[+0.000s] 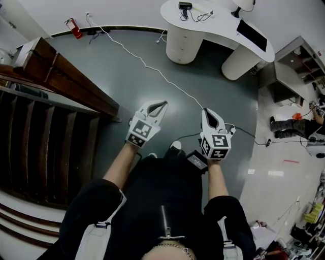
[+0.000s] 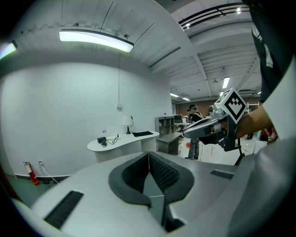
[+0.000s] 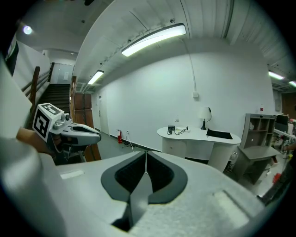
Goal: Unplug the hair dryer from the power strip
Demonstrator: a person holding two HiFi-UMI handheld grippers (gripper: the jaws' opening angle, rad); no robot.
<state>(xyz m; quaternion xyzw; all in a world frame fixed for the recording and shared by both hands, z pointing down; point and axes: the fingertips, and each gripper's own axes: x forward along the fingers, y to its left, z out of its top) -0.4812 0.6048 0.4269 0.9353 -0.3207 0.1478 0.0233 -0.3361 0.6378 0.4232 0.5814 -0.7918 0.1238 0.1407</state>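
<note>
My left gripper (image 1: 162, 104) and right gripper (image 1: 205, 110) are held side by side at waist height over the grey floor, both pointing toward a curved white desk (image 1: 218, 31). Both are shut with nothing between the jaws, as the left gripper view (image 2: 149, 153) and the right gripper view (image 3: 145, 152) show. A small black object with a cord (image 1: 185, 6) lies on the desk, too small to identify. No hair dryer or power strip is recognisable. A white cable (image 1: 147, 65) runs across the floor from the far wall toward my feet.
A wooden stair railing (image 1: 66, 76) and dark steps fill the left side. A red fire extinguisher (image 1: 75, 29) stands by the far wall. A grey shelf unit (image 1: 294, 71) and a person (image 1: 292, 124) are at the right. A black cable (image 1: 249, 133) crosses the floor there.
</note>
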